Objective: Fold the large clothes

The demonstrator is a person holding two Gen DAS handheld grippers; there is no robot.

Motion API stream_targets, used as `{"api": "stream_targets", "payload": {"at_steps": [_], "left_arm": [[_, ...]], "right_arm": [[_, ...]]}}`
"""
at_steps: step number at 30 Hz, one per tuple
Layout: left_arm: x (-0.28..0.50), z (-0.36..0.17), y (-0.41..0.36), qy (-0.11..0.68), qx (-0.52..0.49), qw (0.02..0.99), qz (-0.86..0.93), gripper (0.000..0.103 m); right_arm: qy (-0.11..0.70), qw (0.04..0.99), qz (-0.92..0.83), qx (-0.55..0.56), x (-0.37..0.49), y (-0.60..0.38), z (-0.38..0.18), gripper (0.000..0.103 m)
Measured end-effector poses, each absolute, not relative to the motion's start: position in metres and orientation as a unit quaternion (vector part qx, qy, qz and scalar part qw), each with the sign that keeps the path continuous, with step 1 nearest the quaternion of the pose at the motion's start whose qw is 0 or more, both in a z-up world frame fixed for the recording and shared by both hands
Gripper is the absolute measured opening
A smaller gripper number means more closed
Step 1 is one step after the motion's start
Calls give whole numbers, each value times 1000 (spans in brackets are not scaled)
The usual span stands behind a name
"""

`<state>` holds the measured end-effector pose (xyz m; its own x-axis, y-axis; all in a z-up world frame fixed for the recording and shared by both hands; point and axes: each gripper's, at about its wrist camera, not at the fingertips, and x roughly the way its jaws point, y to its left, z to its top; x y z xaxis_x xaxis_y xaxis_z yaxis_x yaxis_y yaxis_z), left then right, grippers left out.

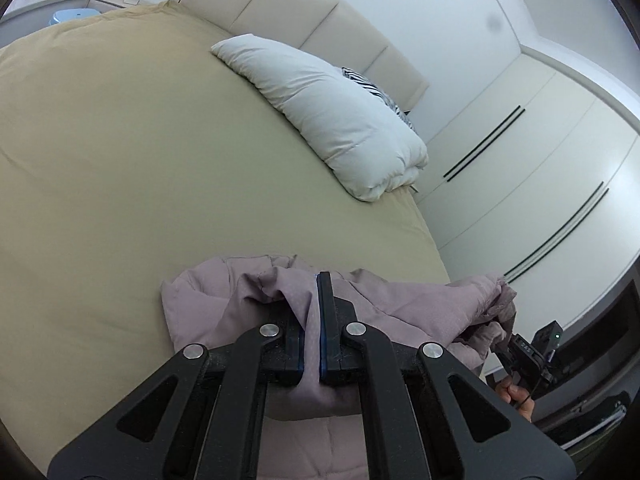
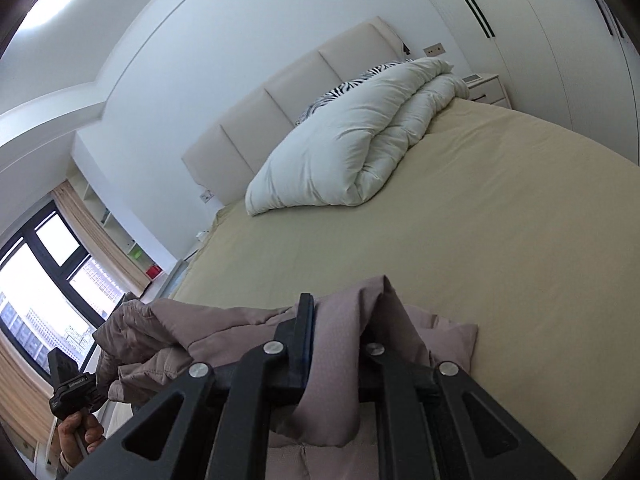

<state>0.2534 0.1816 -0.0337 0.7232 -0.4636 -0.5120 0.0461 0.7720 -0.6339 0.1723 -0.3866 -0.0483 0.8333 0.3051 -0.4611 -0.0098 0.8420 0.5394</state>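
left wrist view: the left gripper [image 1: 312, 308] is clamped on a fold of the mauve quilted padded jacket [image 1: 380, 312], which lies bunched at the near edge of the tan-sheeted bed [image 1: 120, 160]. a folded white duvet [image 1: 332, 120] rests near the cream padded headboard [image 1: 288, 12], with a zebra-striped pillow [image 1: 376, 88] behind it. the other handheld gripper shows at far right.

right wrist view: the right gripper [image 2: 340, 332] pinches another fold of the jacket [image 2: 200, 320], its right finger hidden by fabric. the duvet [image 2: 352, 140] lies well apart up the bed [image 2: 480, 220].
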Motion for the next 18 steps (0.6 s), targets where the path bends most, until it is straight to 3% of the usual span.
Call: {"api": "stream_targets", "payload": {"at_steps": [5, 11, 12, 15, 18], "left_arm": [[322, -84, 174, 368, -298, 874, -110, 4], [327, -109, 182, 369, -318, 868, -103, 7], [322, -102, 185, 364, -315, 872, -95, 7], [288, -72, 193, 324, -297, 895, -75, 7], [266, -44, 191, 285, -267, 919, -50, 7]], "right_arm": [[324, 909, 48, 257, 236, -383, -98, 11], [363, 869, 67, 329, 259, -399, -137, 15], [357, 871, 67, 330, 255, -400, -131, 21], [334, 887, 63, 311, 237, -399, -104, 54], [297, 912, 45, 279, 208, -385, -71, 76]]}}
